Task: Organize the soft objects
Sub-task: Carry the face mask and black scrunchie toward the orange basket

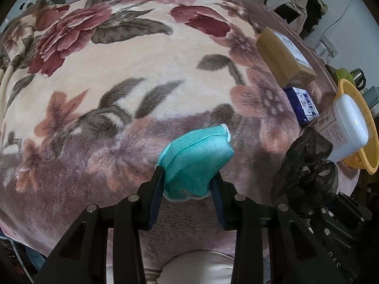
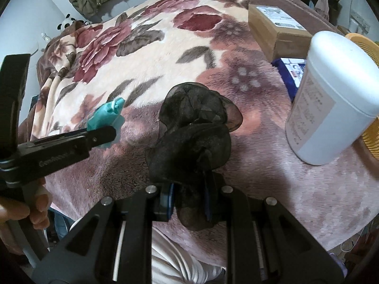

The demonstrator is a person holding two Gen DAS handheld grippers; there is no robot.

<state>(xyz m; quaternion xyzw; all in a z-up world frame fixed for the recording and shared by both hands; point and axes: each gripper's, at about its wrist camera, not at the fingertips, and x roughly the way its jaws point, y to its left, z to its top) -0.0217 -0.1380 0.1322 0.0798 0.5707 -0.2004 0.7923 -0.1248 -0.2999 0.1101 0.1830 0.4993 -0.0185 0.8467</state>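
Soft things are two here, and each one is already between my fingers. My left gripper (image 1: 187,184) is closed only part way, because the teal face mask (image 1: 196,163) fills the gap: the two pads press its lower part from both sides, and the rest of it stands out past the fingertips, above the floral blanket (image 1: 142,75). It looks folded in half, very light, and it bends easily. I judge that a hold on the thick folded body is safer than on the thin ear loops, which can stretch or slip out.

My right gripper (image 2: 189,189) is closed almost fully on the black gauze piece (image 2: 196,137). This seems to be a scrunchie or a thin ruffled cloth; I cannot tell which. A bunch of it passes between the pads and some hangs behind them, while the bigger puffy part sits beyond the fingertips. It is airy and will crush without harm, but a loose ruffle can pull free, so the gathered middle is the better place to grip.

Beyond my right fingers, to their right side, a white container (image 2: 331,99) lies tilted against a yellow basket (image 2: 364,47). Farther ahead there is a brown cardboard box (image 2: 274,26) and a blue packet (image 2: 289,73) just beside it. All these rest on the blanket, well apart from both held things.
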